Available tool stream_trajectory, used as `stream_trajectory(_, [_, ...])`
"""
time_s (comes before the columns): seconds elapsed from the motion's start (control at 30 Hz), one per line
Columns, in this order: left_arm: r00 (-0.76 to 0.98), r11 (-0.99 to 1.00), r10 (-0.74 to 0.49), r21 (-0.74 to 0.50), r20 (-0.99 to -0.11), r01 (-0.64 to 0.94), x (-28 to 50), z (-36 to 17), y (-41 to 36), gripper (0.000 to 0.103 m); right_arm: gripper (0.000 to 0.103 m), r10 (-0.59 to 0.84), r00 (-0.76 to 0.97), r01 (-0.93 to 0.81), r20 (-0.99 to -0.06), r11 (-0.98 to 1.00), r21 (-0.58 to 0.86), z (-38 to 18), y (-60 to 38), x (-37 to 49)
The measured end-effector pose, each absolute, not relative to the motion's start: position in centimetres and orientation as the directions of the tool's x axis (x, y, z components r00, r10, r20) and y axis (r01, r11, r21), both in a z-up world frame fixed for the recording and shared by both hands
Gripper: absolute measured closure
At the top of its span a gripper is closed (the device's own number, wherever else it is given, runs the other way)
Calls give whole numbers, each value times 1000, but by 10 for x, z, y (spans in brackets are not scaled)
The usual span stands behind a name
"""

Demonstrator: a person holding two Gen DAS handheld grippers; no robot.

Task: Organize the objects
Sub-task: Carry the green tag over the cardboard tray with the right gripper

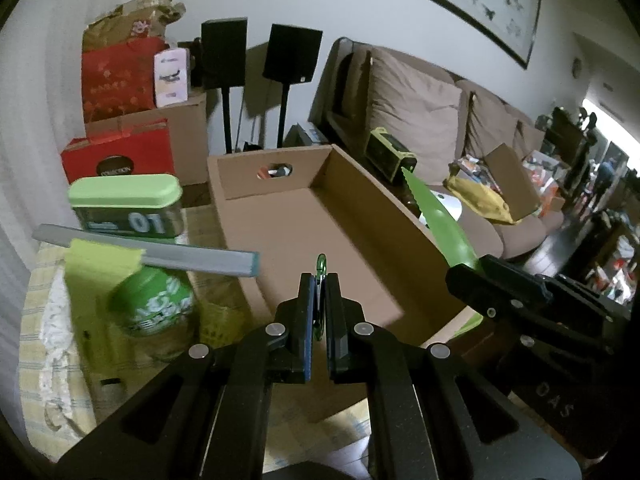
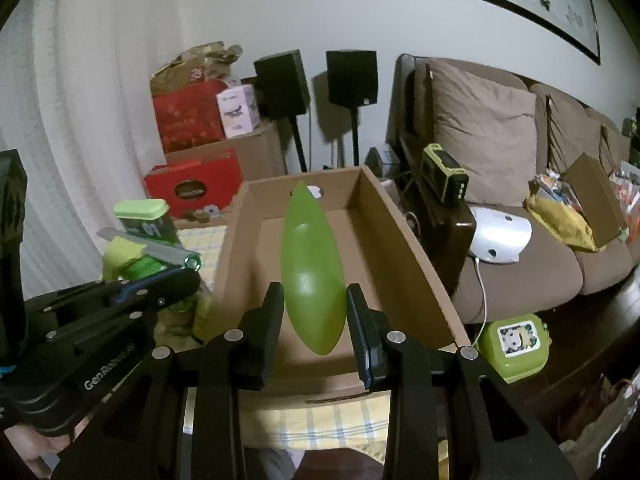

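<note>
Cardboard box (image 2: pixel 404 240) sits open-topped on the checked cloth (image 2: pixel 320 420), sofa (image 2: pixel 520 256) to its right. Right gripper (image 2: pixel 314 320) is clamped on a green leaf-shaped plastic piece (image 2: pixel 310 264) — held over the box interior, serrated tip toward the far wall. Left gripper (image 1: pixel 319 304) is pinched tight on a small green carabiner (image 1: pixel 321 265) — held above the box's near edge.
</note>
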State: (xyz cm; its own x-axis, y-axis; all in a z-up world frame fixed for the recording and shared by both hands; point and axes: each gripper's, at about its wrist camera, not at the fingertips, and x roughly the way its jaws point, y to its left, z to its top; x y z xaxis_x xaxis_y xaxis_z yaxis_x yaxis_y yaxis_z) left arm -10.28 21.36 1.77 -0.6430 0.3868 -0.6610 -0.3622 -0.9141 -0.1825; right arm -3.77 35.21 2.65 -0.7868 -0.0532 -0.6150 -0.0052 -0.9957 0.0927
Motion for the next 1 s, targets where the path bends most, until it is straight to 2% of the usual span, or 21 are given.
stream_trajectory(1.0, [-595,-934,330,-163,-733,-318,-137,-44,254,98,71,-6,-705,-64,-709,-995,72,-42,406,-97])
